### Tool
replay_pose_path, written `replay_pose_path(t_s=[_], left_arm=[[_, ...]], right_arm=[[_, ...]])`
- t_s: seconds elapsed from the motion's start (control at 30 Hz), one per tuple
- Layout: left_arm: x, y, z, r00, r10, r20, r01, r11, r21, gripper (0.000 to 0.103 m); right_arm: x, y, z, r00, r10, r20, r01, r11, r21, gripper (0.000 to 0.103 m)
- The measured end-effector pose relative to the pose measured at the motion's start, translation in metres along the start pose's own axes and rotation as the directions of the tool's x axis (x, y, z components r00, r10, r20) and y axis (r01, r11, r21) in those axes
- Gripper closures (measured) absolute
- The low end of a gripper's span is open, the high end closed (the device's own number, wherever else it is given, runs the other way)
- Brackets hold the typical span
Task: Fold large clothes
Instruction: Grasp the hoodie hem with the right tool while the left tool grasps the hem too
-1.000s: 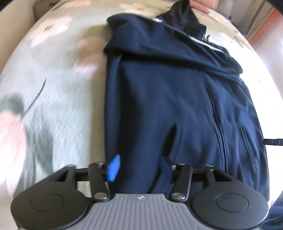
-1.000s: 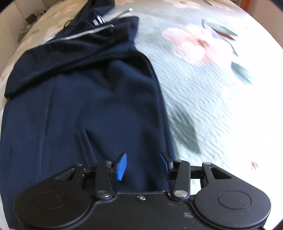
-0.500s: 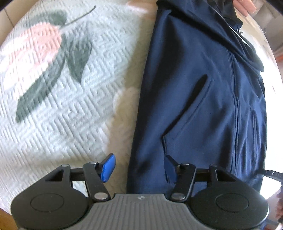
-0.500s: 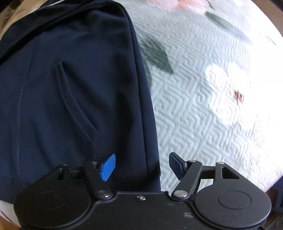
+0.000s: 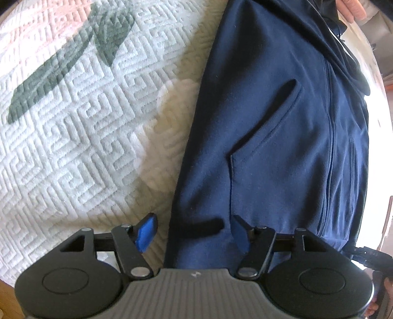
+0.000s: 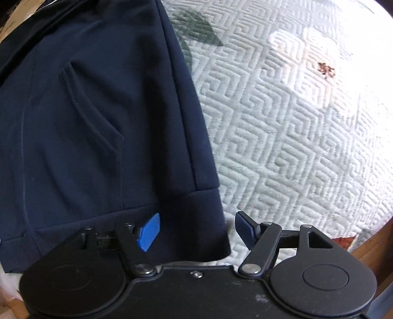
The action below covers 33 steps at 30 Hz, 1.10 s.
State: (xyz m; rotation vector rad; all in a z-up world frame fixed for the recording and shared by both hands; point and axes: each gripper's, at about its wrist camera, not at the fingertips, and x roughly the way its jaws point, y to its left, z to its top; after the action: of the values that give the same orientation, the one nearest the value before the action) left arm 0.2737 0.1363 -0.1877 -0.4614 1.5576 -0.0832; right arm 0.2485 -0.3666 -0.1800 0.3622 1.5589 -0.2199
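Observation:
A dark navy zip jacket (image 5: 282, 137) lies flat on a quilted bedspread (image 5: 73, 122), sleeves folded in, pockets and zip showing. My left gripper (image 5: 194, 233) is open and straddles the jacket's bottom left corner at the hem. The same jacket shows in the right wrist view (image 6: 98, 122). My right gripper (image 6: 199, 230) is open and straddles the jacket's bottom right hem corner (image 6: 203, 220). Neither gripper holds cloth.
The white bedspread with green leaf and pink flower print (image 6: 294, 122) reaches to the bed's edge at the lower right, where a wooden floor (image 6: 368, 247) shows. A person's hand (image 5: 351, 9) is at the jacket's far end.
Both grippers have moved down along the jacket from the chest to the bottom hem corners and have come closer to the cloth. Both jaws have opened wider.

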Motion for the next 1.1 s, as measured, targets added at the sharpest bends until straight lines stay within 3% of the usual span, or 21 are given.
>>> replay_pose_path(t_s=[0.2,0.3,0.37,0.4,0.47,0.5,0.57,0.67,0.9,1.03,1.1], left_arm=[[0.009,-0.010,0.003,1.000,0.014,-0.002,-0.014,1.000,0.022,0.036],[0.011,-0.017,0.002,0.998,0.061,-0.009,-0.060,0.996,0.062,0.049],[0.010,-0.018,0.001,0.998,0.059,-0.010,-0.058,0.995,0.077,0.068],[0.010,-0.018,0.001,0.999,0.049,-0.015,-0.048,0.996,0.073,0.071],[0.011,-0.016,0.001,0.999,0.030,-0.020,-0.029,0.998,0.062,0.085],[0.011,-0.016,0.001,1.000,0.020,-0.023,-0.019,0.998,0.056,0.086],[0.012,-0.020,0.001,0.999,0.032,-0.019,-0.031,0.998,0.064,0.087],[0.010,-0.031,0.002,0.999,0.053,-0.012,-0.052,0.992,0.113,0.090],[-0.014,-0.043,0.024,0.999,0.006,0.054,-0.011,0.995,0.099,0.090],[-0.037,-0.062,0.055,0.986,-0.070,0.151,0.053,0.992,0.112,0.090],[-0.045,-0.073,0.076,0.973,-0.080,0.216,0.052,0.990,0.132,0.090]], right_arm=[[0.001,-0.012,0.006,1.000,0.001,-0.023,-0.002,0.999,-0.052,0.022],[0.004,-0.009,0.008,1.000,0.007,-0.024,-0.008,0.999,-0.042,0.026],[-0.001,-0.007,0.010,0.999,0.037,-0.024,-0.039,0.997,-0.070,0.047],[-0.005,-0.005,0.014,0.999,0.033,-0.026,-0.036,0.996,-0.087,0.049],[-0.008,-0.003,0.016,0.999,0.039,-0.025,-0.042,0.994,-0.100,0.064],[-0.010,-0.005,0.017,0.999,0.042,-0.023,-0.044,0.994,-0.099,0.067],[-0.012,-0.011,0.021,0.998,0.053,-0.015,-0.054,0.994,-0.094,0.085],[-0.020,-0.017,0.026,0.997,0.076,-0.007,-0.077,0.994,-0.079,0.088],[-0.051,-0.028,0.057,0.985,0.169,0.043,-0.168,0.985,-0.035,0.089],[-0.059,-0.035,0.093,0.963,0.265,0.054,-0.267,0.963,0.037,0.090],[-0.063,-0.033,0.114,0.953,0.291,0.089,-0.296,0.954,0.053,0.090]])
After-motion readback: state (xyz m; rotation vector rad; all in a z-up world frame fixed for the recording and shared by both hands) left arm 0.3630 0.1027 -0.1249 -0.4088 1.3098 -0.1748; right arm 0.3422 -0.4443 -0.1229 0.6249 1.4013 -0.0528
